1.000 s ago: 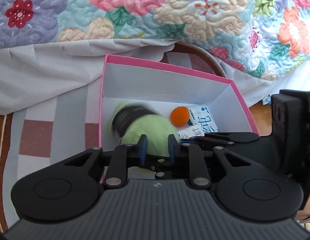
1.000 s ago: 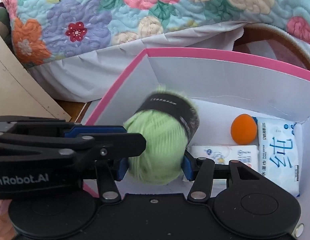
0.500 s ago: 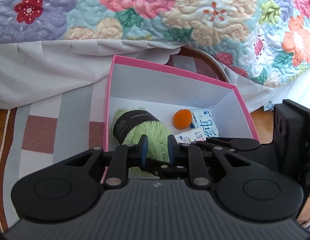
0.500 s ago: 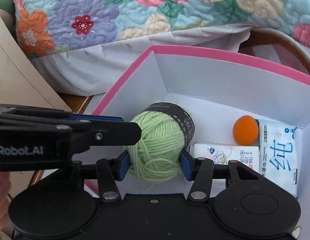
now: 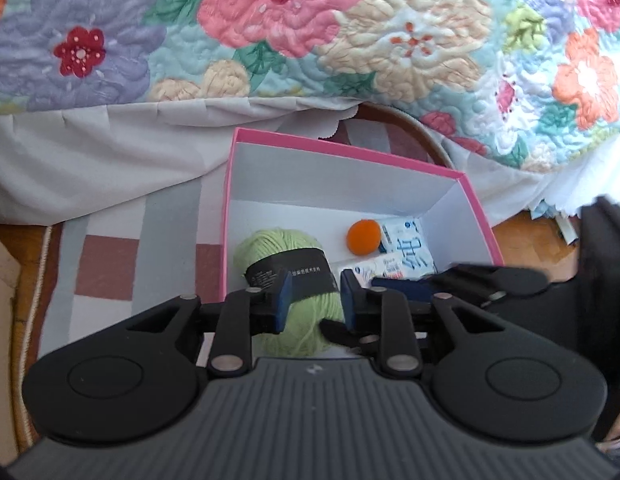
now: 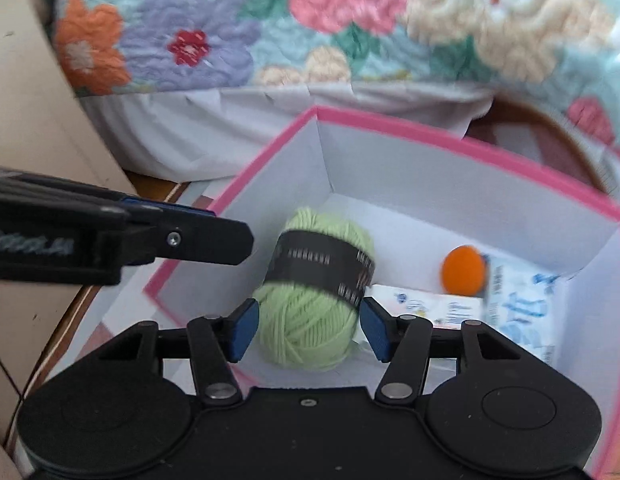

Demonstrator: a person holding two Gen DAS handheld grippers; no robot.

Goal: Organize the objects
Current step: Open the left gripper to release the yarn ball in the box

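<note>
Right wrist view: the right gripper has let go of the green yarn ball, its fingers now spread clear of it; the ball rests inside the pink box, placement apparently done. The left gripper hovers, fingers narrow and empty.

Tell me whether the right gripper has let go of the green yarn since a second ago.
Yes. The right gripper has opened: its fingers now stand clear of the green yarn, which rests on the floor of the pink box.
</note>
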